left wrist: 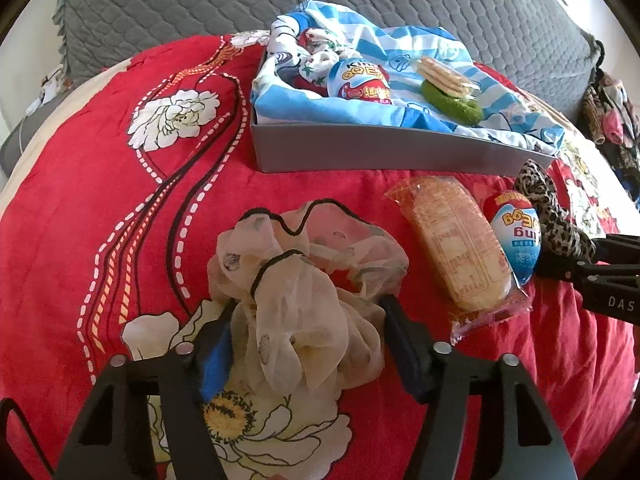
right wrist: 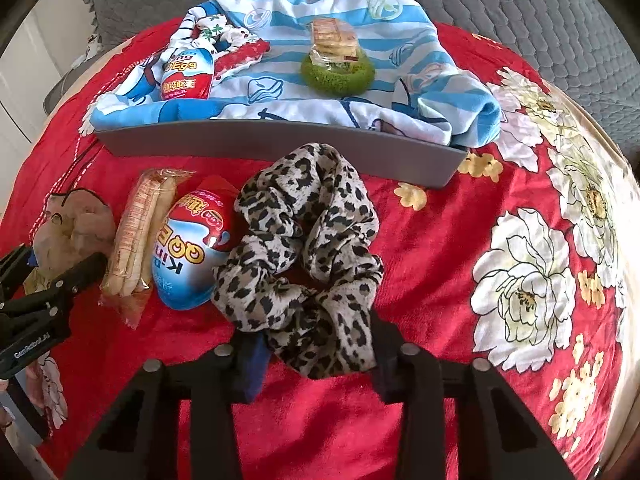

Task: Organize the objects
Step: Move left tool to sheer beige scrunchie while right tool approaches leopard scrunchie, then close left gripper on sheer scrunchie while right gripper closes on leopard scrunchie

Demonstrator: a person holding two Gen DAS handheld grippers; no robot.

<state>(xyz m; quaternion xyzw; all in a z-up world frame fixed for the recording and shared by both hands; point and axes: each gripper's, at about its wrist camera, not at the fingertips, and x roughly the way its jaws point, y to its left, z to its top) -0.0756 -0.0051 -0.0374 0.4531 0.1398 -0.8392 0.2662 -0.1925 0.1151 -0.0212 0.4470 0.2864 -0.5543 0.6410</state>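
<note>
Red floral bedspread (right wrist: 432, 248), grey tray (right wrist: 256, 142), two scrunchies (cream (left wrist: 304, 292), leopard (right wrist: 312, 240)), toy egg (right wrist: 192, 248), wafers (left wrist: 460, 248)

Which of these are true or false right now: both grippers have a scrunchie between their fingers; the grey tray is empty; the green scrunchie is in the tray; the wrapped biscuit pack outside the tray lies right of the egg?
1. Both grippers have a scrunchie between their fingers. True: the left gripper straddles the cream scrunchie, the right gripper the leopard scrunchie.
2. The grey tray is empty. False: it holds a striped cloth, an egg and more.
3. The green scrunchie is in the tray. True, with crackers on it.
4. The biscuit pack lies right of the toy egg. False: left of it.
</note>
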